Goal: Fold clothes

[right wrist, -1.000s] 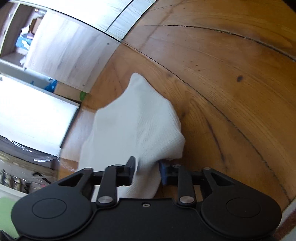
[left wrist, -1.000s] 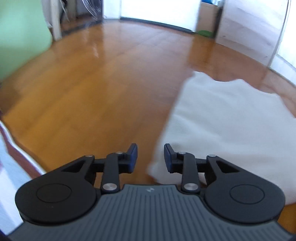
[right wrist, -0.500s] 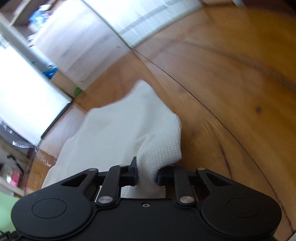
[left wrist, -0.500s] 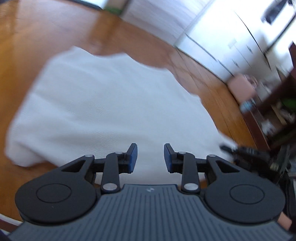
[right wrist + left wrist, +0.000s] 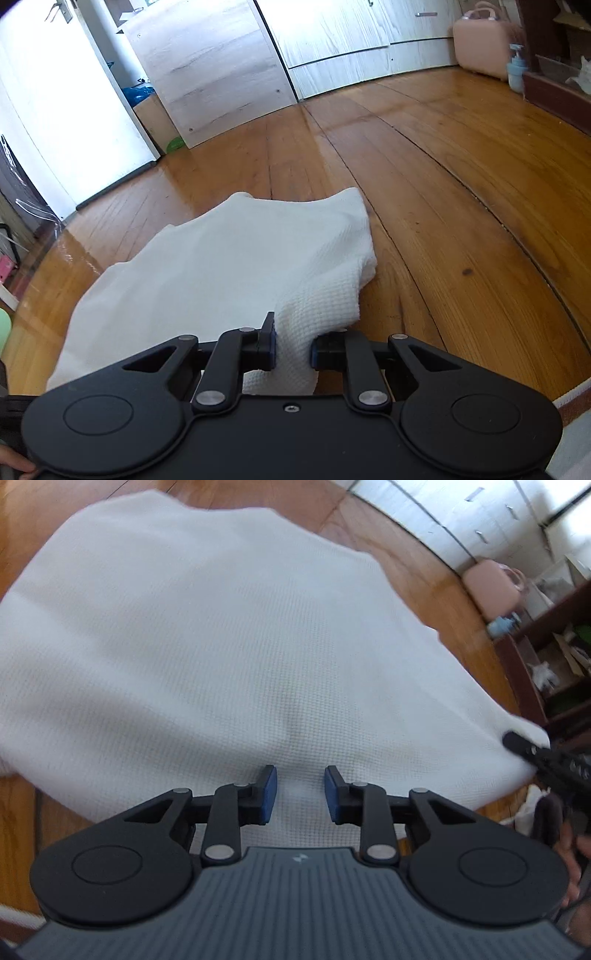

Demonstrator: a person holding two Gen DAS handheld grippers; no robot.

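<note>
The white cloth (image 5: 207, 635) lies on the wooden floor (image 5: 461, 192). The right tongs (image 5: 293, 349) have just closed and pinch its corner. The left tongs (image 5: 300, 794) hang above it, narrow, holding nothing.

Your left wrist view looks steeply down, close over the white cloth (image 5: 221, 646); your right view sees it lower, floor (image 5: 461, 221) beyond at twelve o'clock.

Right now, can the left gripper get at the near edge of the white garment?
Probably yes: the left gripper hangs open just above the white garment, nothing between them; the right gripper pinches a far corner.
</note>
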